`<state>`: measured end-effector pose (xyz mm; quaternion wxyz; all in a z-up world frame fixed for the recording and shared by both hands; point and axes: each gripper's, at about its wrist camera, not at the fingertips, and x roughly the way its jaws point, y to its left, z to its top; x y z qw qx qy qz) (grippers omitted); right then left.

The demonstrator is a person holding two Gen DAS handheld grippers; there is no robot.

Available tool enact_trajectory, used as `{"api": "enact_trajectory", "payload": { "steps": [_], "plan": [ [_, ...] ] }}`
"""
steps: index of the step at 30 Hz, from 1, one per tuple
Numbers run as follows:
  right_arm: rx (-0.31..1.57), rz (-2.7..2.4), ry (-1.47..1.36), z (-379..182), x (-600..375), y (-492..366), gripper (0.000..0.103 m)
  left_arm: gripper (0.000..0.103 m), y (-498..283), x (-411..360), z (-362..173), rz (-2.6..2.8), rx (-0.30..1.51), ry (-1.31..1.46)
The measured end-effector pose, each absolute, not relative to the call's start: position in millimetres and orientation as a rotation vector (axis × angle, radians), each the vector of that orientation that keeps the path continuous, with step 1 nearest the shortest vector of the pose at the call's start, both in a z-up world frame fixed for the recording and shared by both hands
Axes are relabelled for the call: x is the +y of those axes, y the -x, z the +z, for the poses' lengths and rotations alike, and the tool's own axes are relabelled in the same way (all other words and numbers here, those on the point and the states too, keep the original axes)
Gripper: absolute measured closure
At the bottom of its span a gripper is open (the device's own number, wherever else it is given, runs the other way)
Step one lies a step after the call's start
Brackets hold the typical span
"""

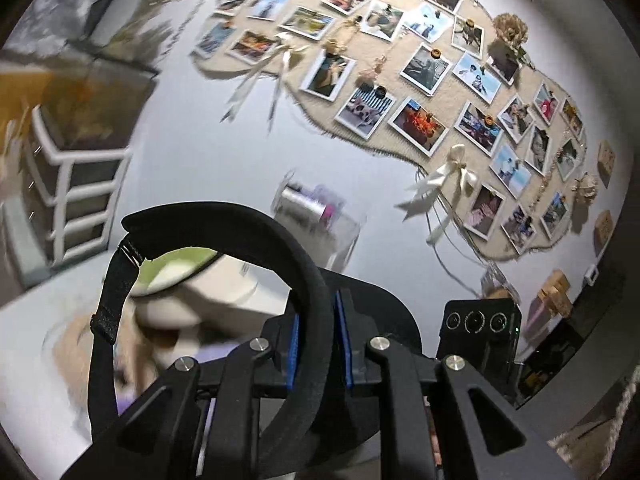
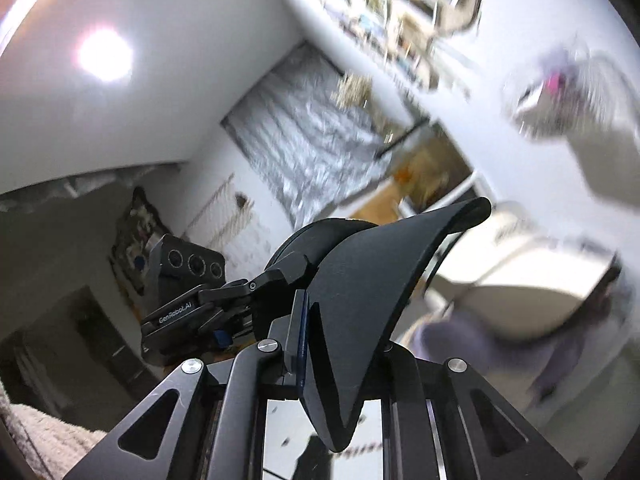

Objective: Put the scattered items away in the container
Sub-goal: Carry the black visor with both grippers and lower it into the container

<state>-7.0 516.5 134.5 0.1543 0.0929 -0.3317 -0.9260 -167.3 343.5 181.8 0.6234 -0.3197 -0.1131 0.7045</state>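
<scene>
The black eye mask (image 1: 308, 304) looks like soft matt foam, and its black strap (image 1: 114, 280) is rough woven cloth with a thin metal ring. In the right wrist view the same black eye mask (image 2: 360, 292) shows a smooth, dull face with fine lines. The left gripper (image 1: 320, 344) is matt black plastic with shiny round metal bolts and blue rubbery pads (image 1: 295, 344). The right gripper (image 2: 308, 344) looks the same. The paper photos (image 1: 416, 124) are glossy, on a rough tan cloth board (image 1: 448, 92). The cream ribbon bow (image 1: 444, 180) looks silky.
</scene>
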Motion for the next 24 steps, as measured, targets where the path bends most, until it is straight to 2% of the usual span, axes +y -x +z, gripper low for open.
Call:
{"api": "enact_trajectory", "payload": {
  "steps": [5,12,17,21,24],
  "plan": [
    [-1.023,-2.719,-0.198,125.4,566.3,20.0,0.087,0.086,199.5,399.8,182.8,1.628,-0.221,0.768],
    [-1.246,-2.733,-0.176,86.2,596.7,42.9,0.087,0.084,227.8,455.4,153.6,1.661,-0.133,0.897],
    [-1.313,-2.791,-0.135,71.1,606.2,33.9,0.085,0.084,224.1,477.1,148.6,1.646,-0.082,0.909],
    [-1.520,-2.688,-0.236,44.8,620.8,29.9,0.082,0.085,216.8,483.3,132.9,1.656,-0.022,0.949],
    [-1.555,-2.668,-0.284,38.9,618.0,26.0,0.081,0.084,213.4,478.4,121.3,1.637,-0.036,0.985]
  ]
}}
